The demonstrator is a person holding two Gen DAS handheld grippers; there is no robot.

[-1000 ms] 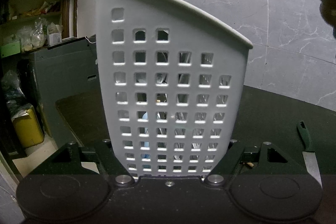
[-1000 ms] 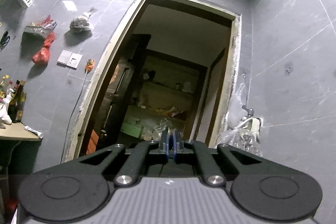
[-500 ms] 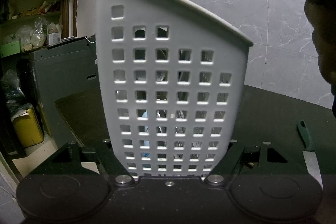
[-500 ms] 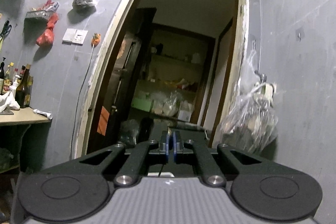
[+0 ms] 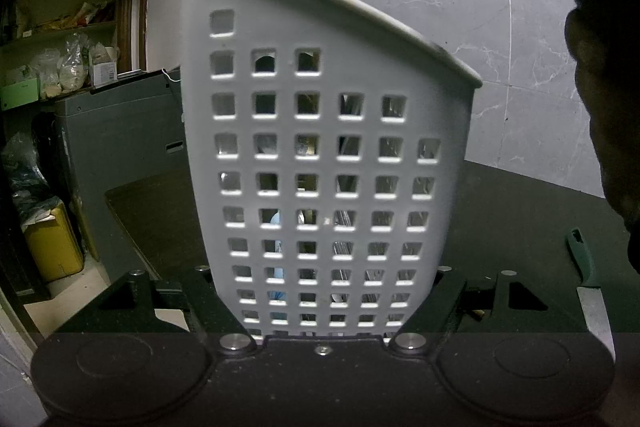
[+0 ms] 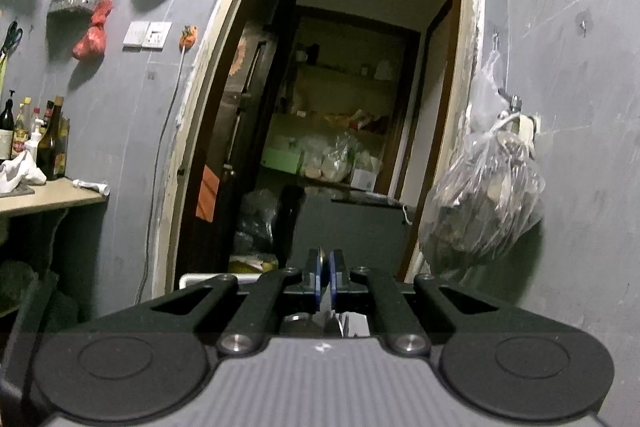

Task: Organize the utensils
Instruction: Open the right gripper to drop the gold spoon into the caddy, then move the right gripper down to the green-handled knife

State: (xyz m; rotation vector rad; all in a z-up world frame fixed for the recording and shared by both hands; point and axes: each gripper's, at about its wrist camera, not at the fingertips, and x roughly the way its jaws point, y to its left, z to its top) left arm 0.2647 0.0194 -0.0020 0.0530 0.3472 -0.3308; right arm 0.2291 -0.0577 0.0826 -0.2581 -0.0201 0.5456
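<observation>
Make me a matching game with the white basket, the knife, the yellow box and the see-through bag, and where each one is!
Things:
1. white basket
2. knife
3. yellow box
4. see-through bag

Places:
A. hanging on the grey wall
B. on the floor, low on the left
C. between the left gripper's fingers
D. lying on the dark table, right of the basket

Pairs: 1-C, 2-D, 3-B, 4-A

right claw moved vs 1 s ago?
Yes. The right claw has dropped and tipped down: against the fixed doorway, the door's top edge has climbed out of its view, and the claw now overhangs the white utensil basket.
</observation>
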